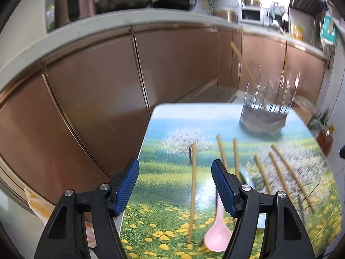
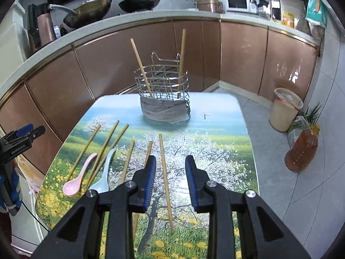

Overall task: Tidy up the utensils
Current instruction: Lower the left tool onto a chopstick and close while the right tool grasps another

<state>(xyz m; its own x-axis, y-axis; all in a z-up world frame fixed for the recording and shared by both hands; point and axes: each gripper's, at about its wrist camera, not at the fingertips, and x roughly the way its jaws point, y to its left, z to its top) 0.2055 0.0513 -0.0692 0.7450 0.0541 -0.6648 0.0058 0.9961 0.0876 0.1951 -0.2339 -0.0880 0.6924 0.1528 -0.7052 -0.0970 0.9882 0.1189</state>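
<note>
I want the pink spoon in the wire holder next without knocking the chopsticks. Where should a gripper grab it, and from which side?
Probably the handle's middle, from above. The pink spoon lies flat, bowl nearest the table's near left edge, its thin handle slanting away toward a chopstick. Jaws straddling the handle crosswise should fit; the open left gripper is nearer.

Cabinets (image 2: 133, 49): copper-brown | floor (image 2: 301, 194): grey tile | counter (image 2: 120, 24): pale, woks on it

Tabletop (image 2: 215, 129) right of the chopsticks (image 2: 165, 181) lay bare, free approach to the wire holder (image 2: 163, 95). Left side crowded w/ chopsticks and spoons (image 2: 78, 177). Two chopsticks stood in the holder, partly blocking its mouth; cabinets (image 2: 129, 60) close behind.
</note>
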